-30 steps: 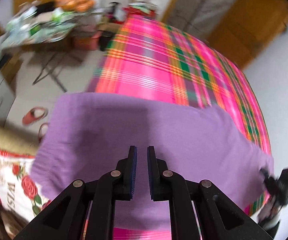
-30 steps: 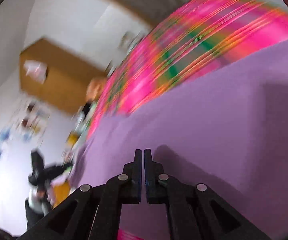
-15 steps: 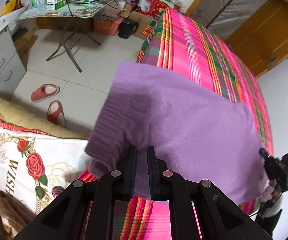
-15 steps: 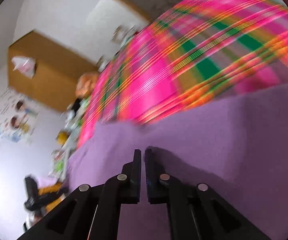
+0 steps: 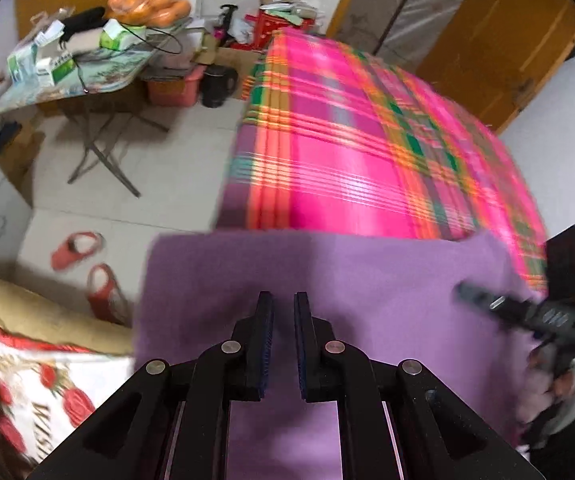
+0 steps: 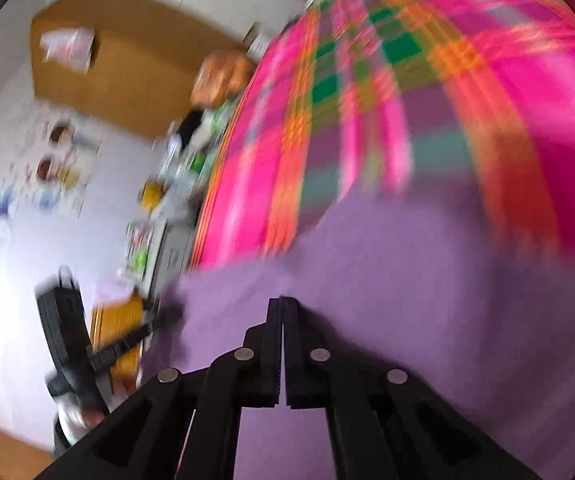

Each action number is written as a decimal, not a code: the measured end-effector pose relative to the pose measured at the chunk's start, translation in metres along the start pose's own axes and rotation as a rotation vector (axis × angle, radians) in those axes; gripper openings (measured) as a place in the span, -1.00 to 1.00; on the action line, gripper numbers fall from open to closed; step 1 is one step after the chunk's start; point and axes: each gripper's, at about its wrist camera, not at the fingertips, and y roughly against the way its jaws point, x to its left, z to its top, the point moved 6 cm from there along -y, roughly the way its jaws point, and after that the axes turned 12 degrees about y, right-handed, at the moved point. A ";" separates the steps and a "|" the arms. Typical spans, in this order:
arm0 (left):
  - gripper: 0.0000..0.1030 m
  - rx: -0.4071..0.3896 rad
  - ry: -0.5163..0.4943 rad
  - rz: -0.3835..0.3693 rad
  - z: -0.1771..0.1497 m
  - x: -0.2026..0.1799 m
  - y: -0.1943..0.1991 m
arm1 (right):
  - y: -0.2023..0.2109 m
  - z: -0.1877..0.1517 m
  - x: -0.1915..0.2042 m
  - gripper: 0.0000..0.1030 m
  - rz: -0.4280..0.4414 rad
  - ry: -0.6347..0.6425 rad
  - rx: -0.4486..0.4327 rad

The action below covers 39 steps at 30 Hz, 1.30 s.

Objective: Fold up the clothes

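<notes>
Purple knit garment [image 5: 367, 300] is hanging stretched between the two grippers above the near end of the plaid bed cover [image 5: 347, 152], its far edge running straight across like a taut line. The left gripper [image 5: 283, 344] is showing a narrow slit between its blue pads, and cloth is filling the view around and beneath them; the hem appears pinched there, though the contact itself is hidden under the fingers. The right gripper [image 6: 281, 348] is bringing its jaws fully together, and the fabric is running right up to its tips, so it is probably clamping the opposite corner, though the bite itself is not visible. In the left view the right tool is reaching into the cloth's far right corner, with the person's hand [image 5: 547, 384] blurred below it. Holding both corners apart this way is likely keeping the panel flat and free of wrinkles, so it can be laid onto the bed in one sheet. Red slippers [image 5: 87, 268] are lying on the tiled floor beside a floral pillow [image 5: 47, 392], well clear of the cloth.
</notes>
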 end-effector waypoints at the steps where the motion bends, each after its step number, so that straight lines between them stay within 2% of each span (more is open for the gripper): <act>1: -0.81 -0.004 -0.003 0.004 0.004 0.003 -0.005 | 0.003 0.009 -0.010 -1.00 -0.006 -0.032 -0.045; 2: -0.88 0.002 0.010 -0.010 0.006 0.006 -0.004 | 0.011 0.017 -0.020 -1.00 -0.019 -0.067 -0.085; 5: -0.91 -0.004 0.024 -0.019 0.007 0.011 0.001 | 0.040 0.021 -0.038 -0.96 -0.140 -0.091 -0.145; 8: -0.91 -0.027 0.019 -0.008 0.009 0.012 0.007 | 0.044 0.011 -0.019 -0.96 -0.080 -0.062 -0.136; 12: -0.91 -0.063 0.018 0.015 0.016 0.011 0.010 | 0.015 -0.009 0.021 -0.96 0.016 0.029 -0.024; 16: -0.91 -0.082 0.018 0.057 0.023 0.017 0.006 | -0.017 -0.012 0.031 -1.00 0.030 0.063 0.061; 19: -0.90 -0.090 0.048 0.063 0.027 0.028 0.007 | -0.004 0.001 0.018 -1.00 0.033 -0.022 -0.008; 21: -0.90 -0.085 0.063 0.054 0.026 0.030 0.010 | 0.016 -0.007 0.023 -0.89 0.018 -0.014 -0.023; 24: -0.90 -0.085 0.053 0.048 0.022 0.028 0.015 | 0.034 -0.024 0.038 -0.87 0.050 0.058 -0.006; 29: -0.90 -0.045 -0.045 -0.020 0.005 0.008 0.020 | 0.070 -0.075 0.042 -0.83 0.086 0.130 0.032; 33: -0.90 0.001 -0.132 -0.061 -0.010 -0.006 0.018 | 0.054 -0.107 0.062 -0.82 0.089 0.227 0.095; 39: -0.90 0.125 -0.321 -0.149 -0.054 -0.033 0.018 | 0.056 -0.136 0.079 -0.82 0.093 0.330 0.111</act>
